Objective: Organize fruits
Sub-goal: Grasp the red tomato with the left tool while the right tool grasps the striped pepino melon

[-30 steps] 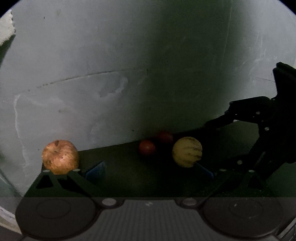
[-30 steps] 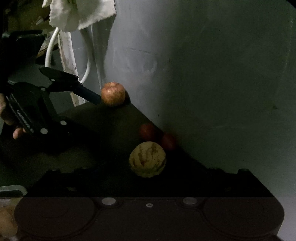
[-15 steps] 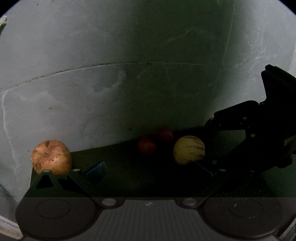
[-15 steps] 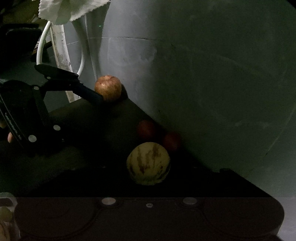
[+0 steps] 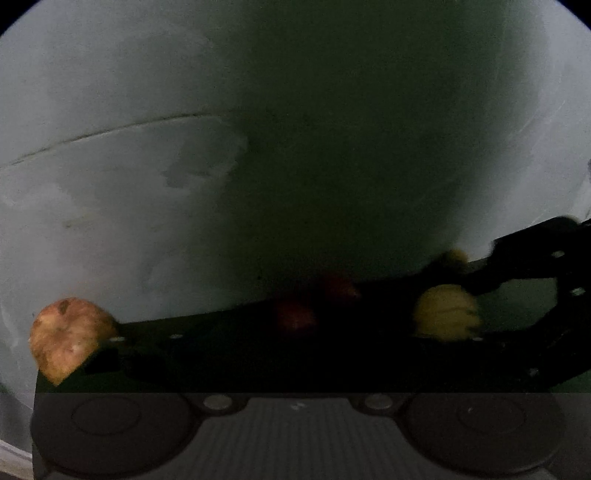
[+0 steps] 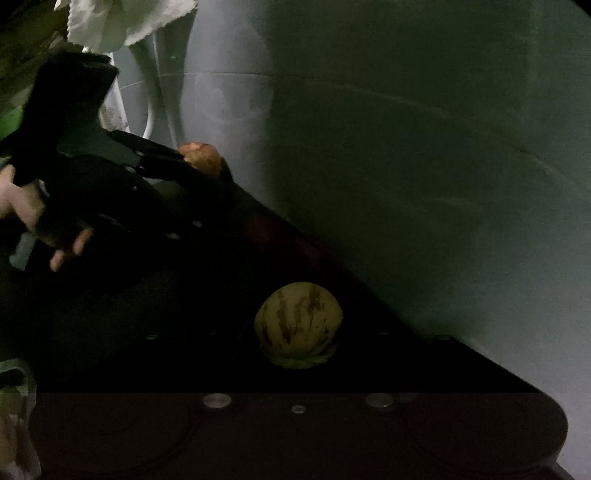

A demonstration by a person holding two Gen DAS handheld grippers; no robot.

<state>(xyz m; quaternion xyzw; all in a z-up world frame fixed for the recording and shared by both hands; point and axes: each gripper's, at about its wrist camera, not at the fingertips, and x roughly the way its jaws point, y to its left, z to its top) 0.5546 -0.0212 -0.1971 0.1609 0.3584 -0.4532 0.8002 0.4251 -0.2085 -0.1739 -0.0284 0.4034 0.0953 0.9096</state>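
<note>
Dimly lit, the dark worktop [image 6: 155, 295] meets a grey wall [image 6: 406, 147]; a striped yellow melon [image 6: 298, 325] sits near its wall edge between the closing jaws of the right gripper [image 6: 299, 354], contact unclear; the left gripper [image 6: 207, 173], its jaws closing, reaches a reddish apple [image 5: 66, 338] at the far left corner; two red fruits [image 5: 295, 317] lie between.

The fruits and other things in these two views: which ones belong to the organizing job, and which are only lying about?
Job: apple, striped yellow fruit, two red fruits near the wall.

Lying about: white cloth hanging above, white cable.
</note>
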